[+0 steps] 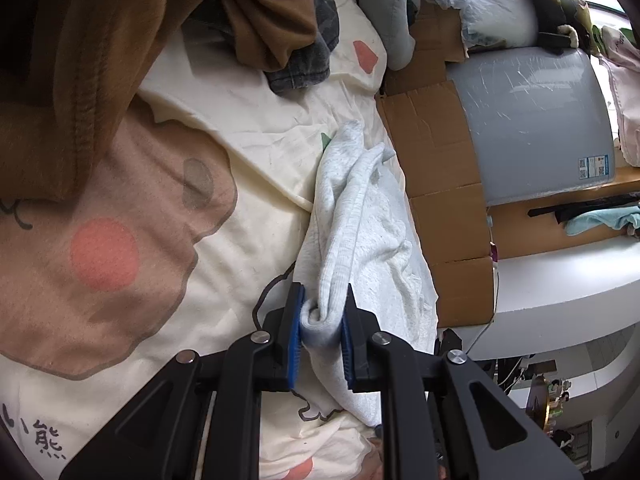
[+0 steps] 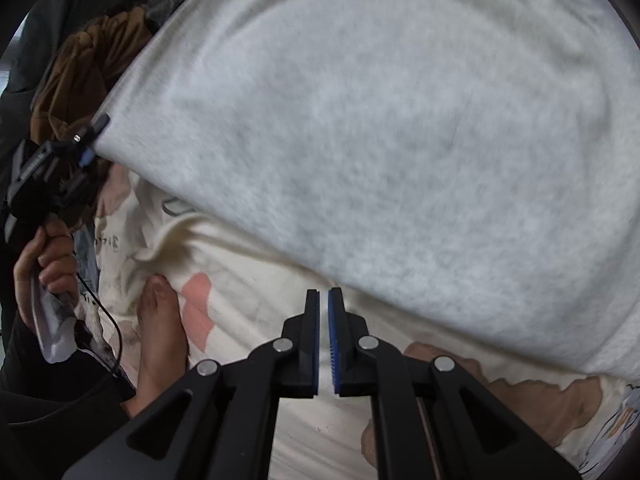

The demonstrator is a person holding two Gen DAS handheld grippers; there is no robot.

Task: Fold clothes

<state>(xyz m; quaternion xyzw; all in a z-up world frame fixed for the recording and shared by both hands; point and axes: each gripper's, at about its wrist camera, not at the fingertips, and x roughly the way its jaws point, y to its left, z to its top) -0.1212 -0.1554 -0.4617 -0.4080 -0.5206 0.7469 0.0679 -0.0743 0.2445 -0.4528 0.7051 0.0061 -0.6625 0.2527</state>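
The left gripper (image 1: 322, 326) pinches a bunched corner of the grey garment (image 1: 352, 216), which lies on the bed (image 1: 248, 128); that small bite can slip if it is pulled hard. The right gripper (image 2: 324, 340) is closed on nothing, just beside the garment's near edge, so a lift now would drag one corner only. On the left a brown pile (image 1: 80, 60) crowds the bed, on the right cardboard (image 1: 444, 152) marks its edge, so free room is narrow.

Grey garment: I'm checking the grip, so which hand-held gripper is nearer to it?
Left. The left hand-held gripper is clamped on the grey garment; the right hand-held gripper is shut, just short of its edge.
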